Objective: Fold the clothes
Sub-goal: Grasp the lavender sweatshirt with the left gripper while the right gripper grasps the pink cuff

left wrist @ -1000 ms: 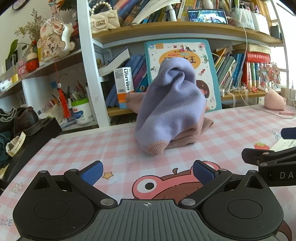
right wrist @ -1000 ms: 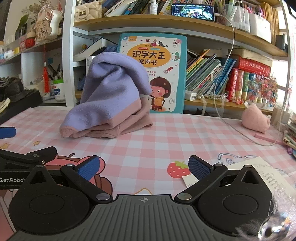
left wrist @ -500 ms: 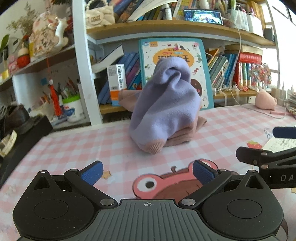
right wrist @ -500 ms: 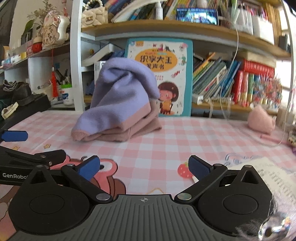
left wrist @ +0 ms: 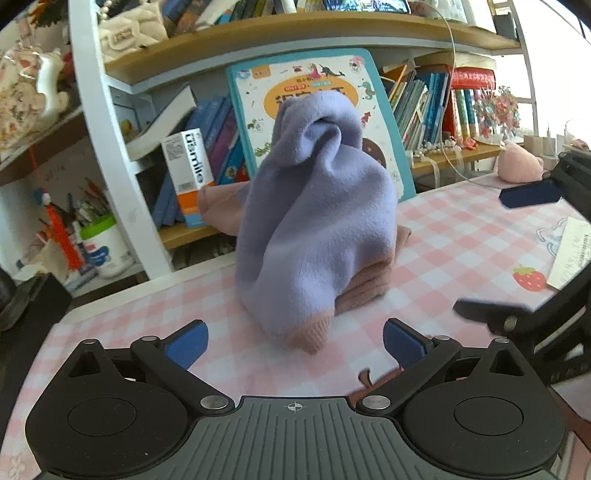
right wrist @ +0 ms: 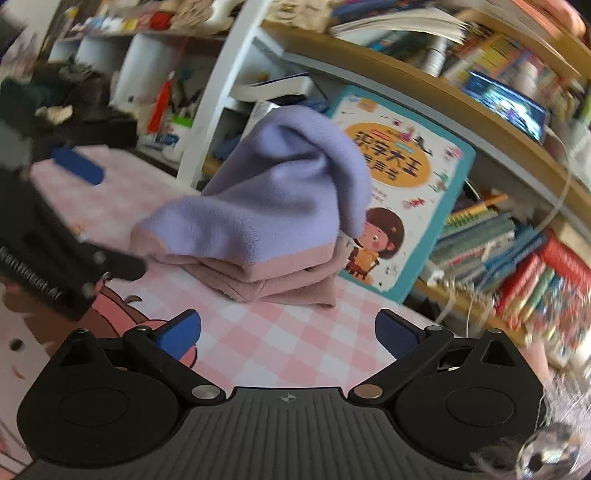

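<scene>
A crumpled lilac fleece garment with dusty-pink cuffs and hem (left wrist: 317,221) stands in a tall heap on the desk with the pink-and-white checked cover (left wrist: 461,236), near the back edge of the desk and just in front of the bookshelf. Its lower pink part lies in flat layers on the cover, and one lilac sleeve with a pink cuff hangs down toward the front edge. In the right wrist view the same garment (right wrist: 266,218) shows its pink layers at the bottom and the lilac part bulging above.

The left tongs (left wrist: 293,341) are spread wide, and nothing is between the blue pads; they are just in front of the pink cuff without touching it. The right tongs (right wrist: 288,332) are also spread wide and hold nothing, and they are near the garment on its right side. The right wrist view is tilted and partly blurred.

Behind the garment a large children's book with a teal border and a cartoon girl (right wrist: 399,206) leans upright against the wooden shelf (left wrist: 295,33). At the left, beyond the back edge of the desk, a white cup with a green rim (left wrist: 101,247) holds pens and pencils. A white and orange carton (left wrist: 190,173) stands upright on the lower shelf, beside blue books. A pink plush toy (left wrist: 519,168) lies near the far right corner.
</scene>
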The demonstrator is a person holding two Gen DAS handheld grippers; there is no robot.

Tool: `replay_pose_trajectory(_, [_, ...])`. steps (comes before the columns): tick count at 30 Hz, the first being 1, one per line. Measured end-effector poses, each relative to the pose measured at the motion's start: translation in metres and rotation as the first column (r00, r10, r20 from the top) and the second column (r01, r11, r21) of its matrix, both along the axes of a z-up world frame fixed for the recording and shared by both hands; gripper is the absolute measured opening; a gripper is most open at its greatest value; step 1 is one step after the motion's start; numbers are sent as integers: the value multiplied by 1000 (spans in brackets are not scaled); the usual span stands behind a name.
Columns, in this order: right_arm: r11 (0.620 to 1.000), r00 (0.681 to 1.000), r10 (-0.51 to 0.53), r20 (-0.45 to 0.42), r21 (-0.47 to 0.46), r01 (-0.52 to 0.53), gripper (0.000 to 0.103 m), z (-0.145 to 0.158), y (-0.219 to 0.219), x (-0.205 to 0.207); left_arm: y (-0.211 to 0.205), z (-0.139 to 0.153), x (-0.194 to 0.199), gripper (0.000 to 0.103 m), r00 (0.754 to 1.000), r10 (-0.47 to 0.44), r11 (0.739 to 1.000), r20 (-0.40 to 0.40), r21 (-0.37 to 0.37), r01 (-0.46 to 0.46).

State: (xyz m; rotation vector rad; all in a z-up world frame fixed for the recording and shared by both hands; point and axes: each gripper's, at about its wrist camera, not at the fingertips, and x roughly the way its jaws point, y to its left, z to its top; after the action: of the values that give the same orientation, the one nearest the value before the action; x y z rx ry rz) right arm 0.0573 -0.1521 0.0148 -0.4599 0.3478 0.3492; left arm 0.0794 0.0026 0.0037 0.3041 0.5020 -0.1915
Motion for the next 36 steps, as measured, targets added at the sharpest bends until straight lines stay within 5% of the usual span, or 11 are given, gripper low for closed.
replay_pose_trajectory(3, [999,999,28,-22,37,-27,93,0,3,6,-8,-7,14,90,1000,-14,998,-5,68,15])
replay_pose_trajectory(5, [998,999,48,-23,48,-47,89,1,6,8,-12,-15,25,64,999,-17,994,-30,110,20])
replay_pose_trajectory(6, [997,998,57,-19,44,-56,88,2,8,7,-10,-18,30,39,999,-10,994,-49,110,16])
replay_pose_trajectory(9, [997,997,79,2,15,-79,88,2,12,4,8,-7,37,22,997,-2,998,-82,-58,-3])
replay_pose_trajectory(12, [996,995,86,47,-10,-86,88,3,14,-3,27,22,22,17,998,-38,967,-49,-255,25])
replay_pose_trajectory(15, [994,988,96,121,-55,-89,88,4,22,-10,34,53,-7,7,993,-115,934,28,-338,118])
replay_pose_trajectory(19, [986,981,114,155,-136,-93,86,2,40,-14,41,83,-39,6,977,-183,899,108,-384,210])
replay_pose_trajectory(25, [972,982,146,116,-200,-121,86,-8,64,-16,46,78,-48,5,981,-163,930,102,-316,188])
replay_pose_trajectory(30, [988,993,119,12,-104,-117,87,-13,76,-13,55,68,-45,6,985,-148,937,93,-305,170])
replay_pose_trajectory(33, [992,995,96,23,-84,-94,81,-14,80,-11,48,61,-49,14,985,-141,972,103,-176,157])
replay_pose_trajectory(36, [997,996,78,41,-32,-76,52,-10,72,-10,36,40,-50,48,981,-189,982,42,-2,189])
